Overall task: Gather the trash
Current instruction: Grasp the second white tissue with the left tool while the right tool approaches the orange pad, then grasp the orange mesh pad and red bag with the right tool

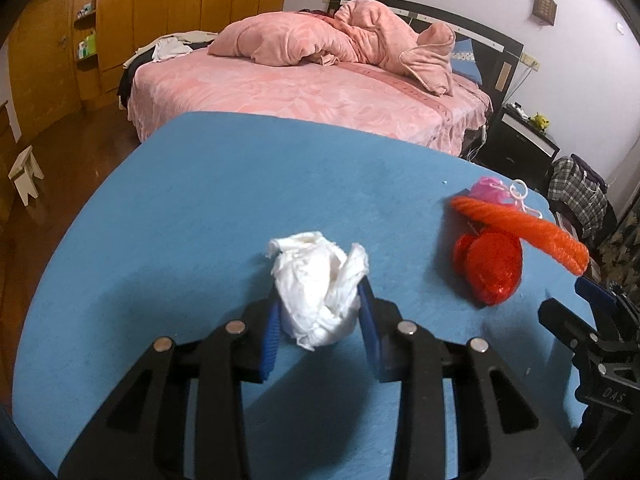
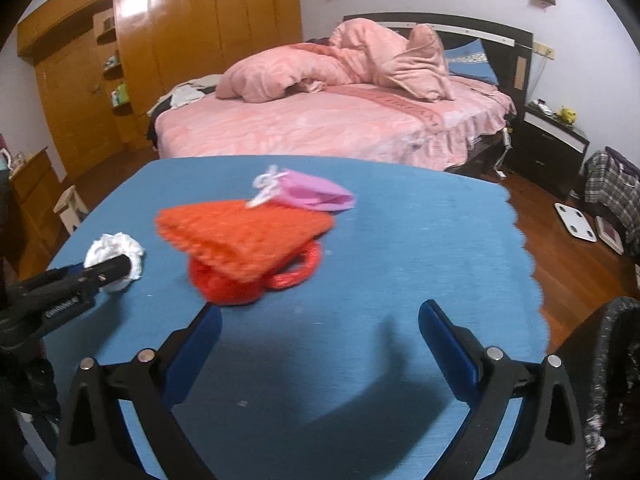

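Left gripper (image 1: pixel 320 320): clamped on crumpled white tissue (image 1: pixel 320 288)
Right gripper (image 2: pixel 320 344): jaws wide, empty
Far right of tissue: orange knitted piece (image 2: pixel 244 236), possibly a pouch, on blue tablecloth (image 2: pixel 400 240)

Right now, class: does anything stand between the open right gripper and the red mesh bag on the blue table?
Nothing visible does. The right gripper is open, with only bare blue table between its fingers and the red mesh bag ahead. An orange knitted piece lies over the bag's top. The left gripper, off to the side, is shut on crumpled white tissue.
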Tool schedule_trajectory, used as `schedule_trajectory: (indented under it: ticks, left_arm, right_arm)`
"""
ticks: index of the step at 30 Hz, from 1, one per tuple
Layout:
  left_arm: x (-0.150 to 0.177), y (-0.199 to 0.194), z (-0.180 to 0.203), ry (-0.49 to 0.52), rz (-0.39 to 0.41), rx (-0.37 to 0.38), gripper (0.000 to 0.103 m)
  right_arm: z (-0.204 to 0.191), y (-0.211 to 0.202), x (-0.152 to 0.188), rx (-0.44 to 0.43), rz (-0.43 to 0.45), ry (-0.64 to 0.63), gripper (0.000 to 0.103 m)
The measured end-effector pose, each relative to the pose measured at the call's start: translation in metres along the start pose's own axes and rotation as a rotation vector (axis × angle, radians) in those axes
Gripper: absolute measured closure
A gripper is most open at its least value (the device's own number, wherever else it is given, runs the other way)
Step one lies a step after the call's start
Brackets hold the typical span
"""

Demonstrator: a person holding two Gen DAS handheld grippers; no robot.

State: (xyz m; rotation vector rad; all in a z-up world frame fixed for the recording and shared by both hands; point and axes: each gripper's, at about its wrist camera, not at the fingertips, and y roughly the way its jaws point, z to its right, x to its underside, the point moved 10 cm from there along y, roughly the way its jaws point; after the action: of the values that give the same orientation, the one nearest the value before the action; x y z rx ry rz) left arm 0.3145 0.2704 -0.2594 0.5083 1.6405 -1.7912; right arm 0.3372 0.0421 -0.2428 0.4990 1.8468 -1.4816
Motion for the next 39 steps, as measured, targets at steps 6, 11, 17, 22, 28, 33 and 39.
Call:
schedule_trajectory:
  ticks: [6,11,17,22,28,33,39]
  left_arm:
    - [0.003,-0.001,-0.007,-0.002,-0.007,0.021,0.07]
    - [0.004,0.0,-0.01,-0.014,-0.017,0.043,0.07]
    - [0.005,0.002,-0.012,-0.02,-0.025,0.045,0.069]
    - [0.006,0.003,-0.012,-0.023,-0.028,0.047,0.069]
    - [0.005,0.004,-0.012,-0.019,-0.029,0.042,0.069]
    - [0.005,0.003,-0.012,-0.015,-0.027,0.039,0.069]
    - [0.006,0.002,-0.009,0.004,-0.024,0.02,0.069]
  right_arm:
    - [-0.014,0.011,-0.004,-0.015,-0.013,0.013,0.007]
    - [-0.019,0.024,-0.01,-0.003,-0.03,0.009,0.007]
    - [-0.029,0.036,-0.016,-0.004,-0.044,-0.02,0.012]
    - [-0.049,0.048,-0.014,-0.118,-0.094,-0.071,0.063]
    - [-0.053,0.042,-0.01,-0.156,-0.097,-0.089,0.076]
    - [-0.042,0.025,-0.001,-0.142,-0.083,-0.088,0.076]
    - [-0.019,0.005,0.015,-0.116,-0.096,-0.059,0.076]
